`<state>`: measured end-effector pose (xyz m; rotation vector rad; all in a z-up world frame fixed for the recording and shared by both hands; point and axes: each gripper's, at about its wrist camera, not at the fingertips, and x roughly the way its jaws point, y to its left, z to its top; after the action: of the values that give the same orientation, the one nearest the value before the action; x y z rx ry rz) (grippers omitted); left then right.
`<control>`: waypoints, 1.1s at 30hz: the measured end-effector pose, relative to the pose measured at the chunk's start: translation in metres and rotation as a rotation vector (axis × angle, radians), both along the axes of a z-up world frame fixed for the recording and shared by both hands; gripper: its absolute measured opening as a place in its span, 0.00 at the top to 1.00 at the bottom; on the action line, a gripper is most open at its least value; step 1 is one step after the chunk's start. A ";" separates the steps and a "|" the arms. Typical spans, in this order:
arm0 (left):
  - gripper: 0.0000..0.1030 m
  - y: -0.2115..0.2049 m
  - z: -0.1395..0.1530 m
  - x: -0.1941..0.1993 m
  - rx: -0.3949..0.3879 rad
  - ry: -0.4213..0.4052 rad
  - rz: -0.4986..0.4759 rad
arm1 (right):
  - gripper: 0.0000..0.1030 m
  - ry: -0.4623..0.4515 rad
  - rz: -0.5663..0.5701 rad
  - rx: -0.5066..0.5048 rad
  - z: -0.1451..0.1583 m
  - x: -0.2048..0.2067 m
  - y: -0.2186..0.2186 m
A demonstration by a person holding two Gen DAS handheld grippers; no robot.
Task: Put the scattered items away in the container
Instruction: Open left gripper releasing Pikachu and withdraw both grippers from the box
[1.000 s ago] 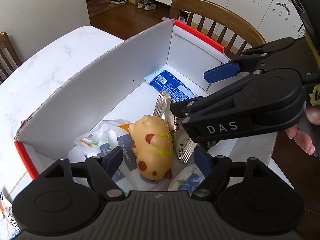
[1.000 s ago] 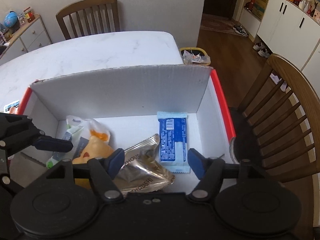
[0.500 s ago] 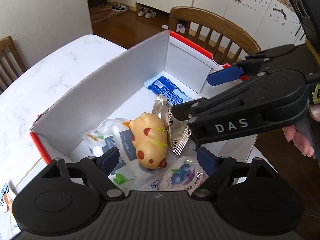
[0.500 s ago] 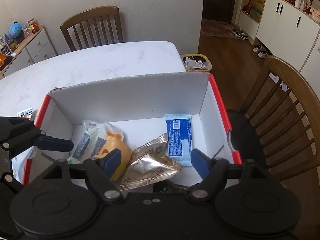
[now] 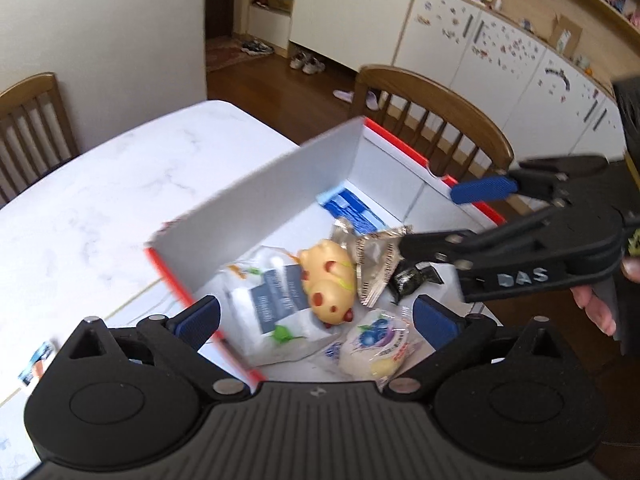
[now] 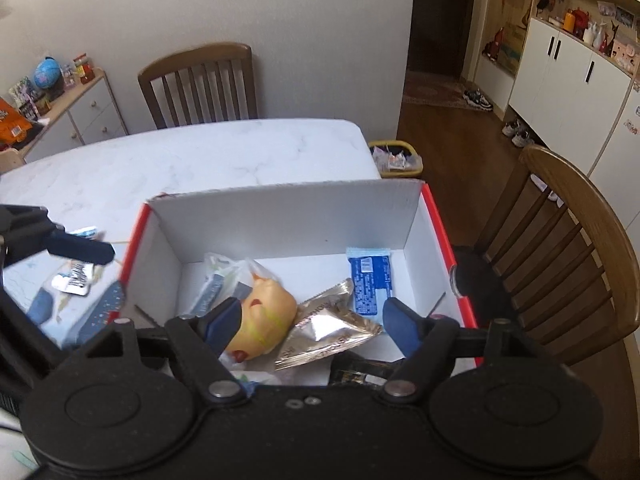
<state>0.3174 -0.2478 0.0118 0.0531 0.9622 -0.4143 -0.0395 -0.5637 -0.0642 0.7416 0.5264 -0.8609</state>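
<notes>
A white cardboard box with red edges (image 5: 256, 208) (image 6: 288, 216) stands on the marble table. Inside lie a yellow spotted toy (image 5: 328, 280) (image 6: 266, 312), a silver snack bag (image 5: 372, 256) (image 6: 328, 328), a blue packet (image 5: 352, 210) (image 6: 370, 280), a clear plastic bag with paper items (image 5: 268, 300) (image 6: 224, 280), a blueberry-print packet (image 5: 378, 344) and a small dark wrapper (image 5: 408, 280). My left gripper (image 5: 316, 318) is open and empty above the box's near end. My right gripper (image 6: 312, 316) is open and empty over the box; it shows in the left wrist view (image 5: 440, 216).
Loose packets (image 6: 76, 276) and a small card (image 5: 36, 362) lie on the table left of the box. Wooden chairs (image 6: 560, 248) (image 6: 200, 80) stand around the table. A yellow basket (image 6: 396, 156) sits on the floor beyond the table edge.
Both grippers have pulled back and up from the box, so more of the box and table shows. Both stay open and empty.
</notes>
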 end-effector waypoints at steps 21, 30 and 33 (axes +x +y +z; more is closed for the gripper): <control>0.00 0.104 0.031 -0.078 -0.037 -0.026 0.015 | 0.24 -0.048 0.017 -0.062 0.053 0.036 0.093; 0.00 0.141 0.027 -0.113 -0.022 -0.031 0.004 | 0.24 -0.038 0.058 -0.056 0.062 0.072 0.141; 0.00 0.152 0.024 -0.125 -0.018 -0.032 0.002 | 0.24 -0.032 0.063 -0.051 0.064 0.082 0.155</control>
<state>0.1926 -0.0961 0.0361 0.0419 0.9266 -0.4191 0.0423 -0.4086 0.0002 0.6882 0.4948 -0.7999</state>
